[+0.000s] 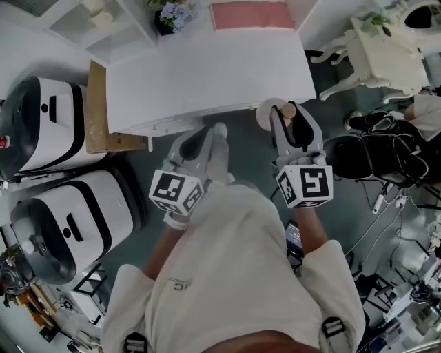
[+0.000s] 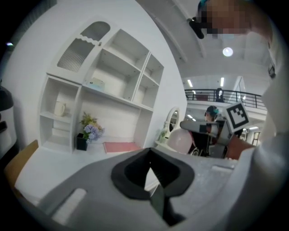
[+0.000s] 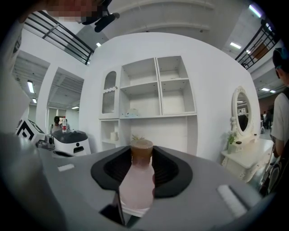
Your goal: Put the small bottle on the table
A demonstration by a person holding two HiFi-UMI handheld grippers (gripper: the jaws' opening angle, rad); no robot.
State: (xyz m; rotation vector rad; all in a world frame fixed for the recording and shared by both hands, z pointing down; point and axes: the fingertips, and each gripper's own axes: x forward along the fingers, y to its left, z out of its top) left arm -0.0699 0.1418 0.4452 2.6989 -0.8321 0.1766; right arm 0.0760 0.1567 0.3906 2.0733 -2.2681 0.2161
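The small bottle (image 1: 273, 114), pale pink with a brown cap (image 3: 142, 150), is held in my right gripper (image 1: 289, 121), just off the near right corner of the white table (image 1: 207, 76) and in front of its edge. In the right gripper view the bottle (image 3: 135, 185) stands upright between the dark pads, cap away from the camera, and the gripper (image 3: 141, 169) is shut on its body. My left gripper (image 1: 210, 135) hovers below the table's front edge with its jaws shut and nothing between them (image 2: 151, 175). The left gripper view also shows the pink bottle (image 2: 180, 140) off to the right.
A flower pot (image 1: 172, 15) and a pink mat (image 1: 251, 15) sit at the table's far edge, before a white shelf unit (image 2: 104, 90). Two white machines (image 1: 48, 124) (image 1: 69, 220) and a cardboard panel (image 1: 96, 110) stand at the left. A white dresser (image 1: 382, 52), black bag (image 1: 372, 155) and cables lie at the right.
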